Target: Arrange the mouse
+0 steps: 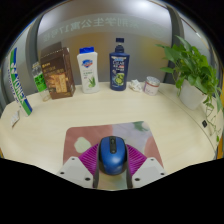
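Mouse (112,152), blue, sat on the grey mouse pad (90,133), between the gripper (112,166) fingers; pads appeared pressed on both its flanks. Risk: smooth shell could slip free, landing crooked on the pad.

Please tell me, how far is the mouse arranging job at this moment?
Done: the blue mouse already lies over the grey mouse pad on the table. In hand: it sits between the gripper's pink pads; contact is unclear. Left: releasing and backing away.
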### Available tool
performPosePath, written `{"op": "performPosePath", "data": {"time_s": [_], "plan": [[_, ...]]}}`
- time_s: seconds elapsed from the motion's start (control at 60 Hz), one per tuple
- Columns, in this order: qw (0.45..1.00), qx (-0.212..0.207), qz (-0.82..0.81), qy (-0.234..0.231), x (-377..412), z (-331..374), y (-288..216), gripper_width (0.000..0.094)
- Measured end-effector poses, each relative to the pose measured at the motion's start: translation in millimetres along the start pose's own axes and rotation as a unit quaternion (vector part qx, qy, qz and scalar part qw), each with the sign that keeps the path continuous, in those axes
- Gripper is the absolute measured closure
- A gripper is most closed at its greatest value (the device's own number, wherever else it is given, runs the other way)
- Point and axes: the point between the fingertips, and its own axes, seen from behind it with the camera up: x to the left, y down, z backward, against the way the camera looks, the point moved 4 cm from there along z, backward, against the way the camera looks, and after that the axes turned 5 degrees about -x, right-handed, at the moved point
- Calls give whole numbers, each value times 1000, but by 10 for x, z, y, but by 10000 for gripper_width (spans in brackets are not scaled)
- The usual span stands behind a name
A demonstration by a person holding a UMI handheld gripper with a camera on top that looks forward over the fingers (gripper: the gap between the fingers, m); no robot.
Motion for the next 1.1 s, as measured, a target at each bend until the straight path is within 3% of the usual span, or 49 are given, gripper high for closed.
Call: {"op": "performPosePath", "data": {"time_s": [0.15, 0.183, 0.233, 0.25, 0.283, 0.6, 0.85, 1.1], "plan": [[1000, 2, 12, -11, -3, -62, 107, 414], [1000, 4, 15, -13, 8, -30, 106, 329], [1000, 6, 16, -18, 29, 45, 85, 102], [1000, 5, 15, -20, 44, 77, 72, 70], [1000, 1, 16, -19, 39, 145, 41, 101], [997, -65, 46, 19, 146, 1361, -197, 84], [994, -92, 52, 38, 349, 2369, 73, 89], [992, -103, 60, 39, 484, 2877, 280, 85]]}}
